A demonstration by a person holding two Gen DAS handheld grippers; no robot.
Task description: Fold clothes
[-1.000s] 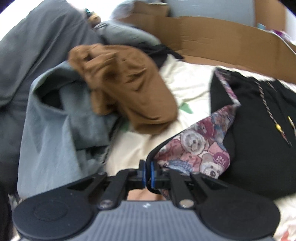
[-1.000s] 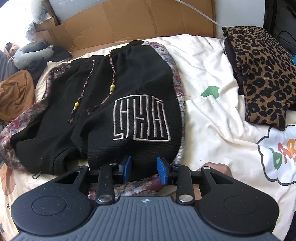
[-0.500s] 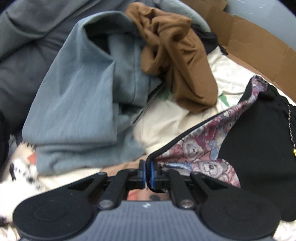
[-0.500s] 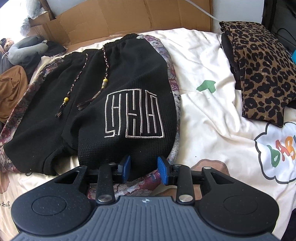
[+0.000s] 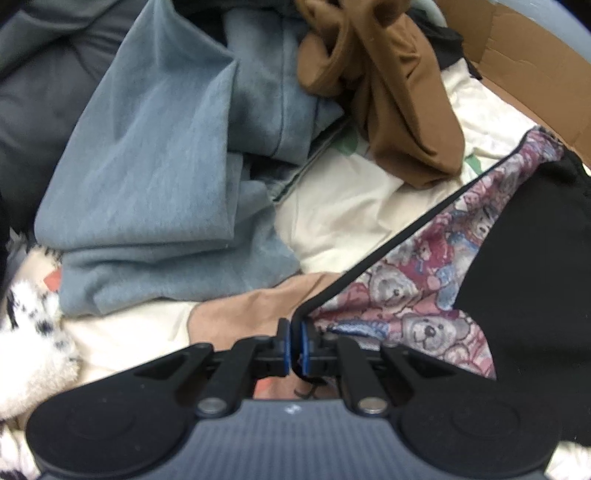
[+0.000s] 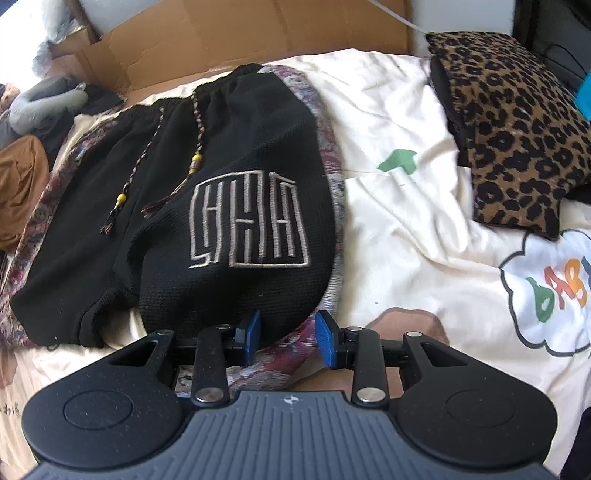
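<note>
- A pair of black knit shorts [image 6: 221,206] lies spread on a bed, towards the cardboard-lined far edge, with the waistband at the far side and the leg hems nearest the cameras.
- The shorts carry a pale line-drawn emblem [image 6: 249,219] on one leg, a braided drawstring [image 6: 197,122] with yellow beads, and side panels of teddy-bear print fabric [image 5: 417,295].
- The left gripper [image 5: 294,345] has its blue-padded fingers nearly together around the thin black piped edge of the bear-print panel; the jaws are opening slightly, with the edge between them.
- The right gripper [image 6: 286,338] sits at the hem of the emblem leg, fingers a moderate way apart with the black hem and bear-print trim lying between them; whether the pads press the cloth cannot be told.
- The bed sheet [image 6: 399,229] is cream with cartoon prints, including a green shape and a cloud with coloured letters.
- In the left wrist view, a heap of blue-grey clothing [image 5: 159,177] and a crumpled brown garment [image 5: 391,92] lie beside the shorts.
- A leopard-print cushion [image 6: 513,125] rests on the bed, well apart from the shorts.
- Flattened brown cardboard [image 6: 240,33] stands along the far edge of the bed.
</note>
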